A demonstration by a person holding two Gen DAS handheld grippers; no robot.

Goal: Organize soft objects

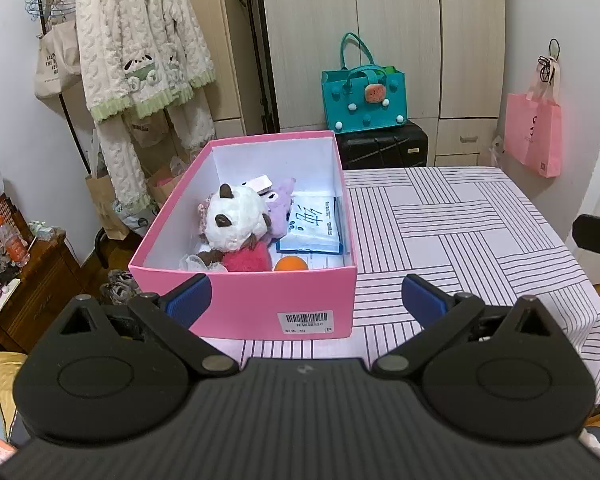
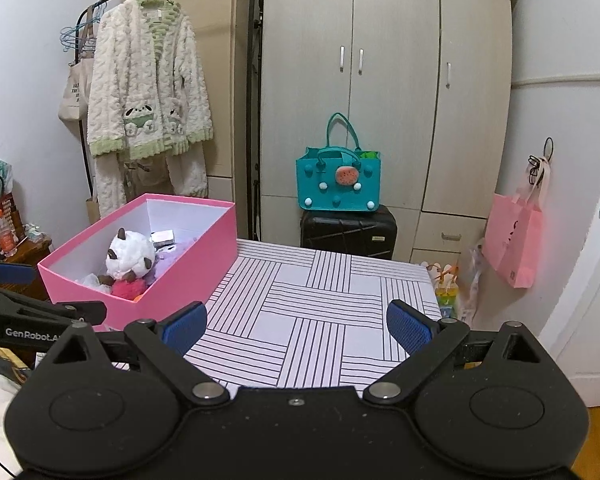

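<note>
A pink box [image 1: 244, 304] [image 2: 180, 276] stands on the left part of a striped table [image 1: 460, 220] [image 2: 320, 312]. Inside lie a white plush [image 1: 236, 220] [image 2: 130, 256], a purple plush [image 1: 280, 208], a red fluffy toy [image 1: 246, 260] [image 2: 126, 288], an orange ball [image 1: 291, 265] and a blue-white tissue pack [image 1: 314, 224]. My left gripper [image 1: 306, 300] is open just in front of the box's near wall, nothing between its blue pads. My right gripper [image 2: 298, 328] is open over the bare tablecloth, right of the box, holding nothing. The left gripper's finger [image 2: 8, 272] shows at the right view's left edge.
Beyond the table stand a black suitcase [image 2: 348, 232] with a teal bag [image 2: 338, 184] on it, and wardrobes behind. A fluffy robe [image 2: 148, 92] hangs on a rack at the left. A pink bag [image 2: 516, 240] hangs at the right. A cluttered wooden cabinet [image 1: 28, 280] sits left.
</note>
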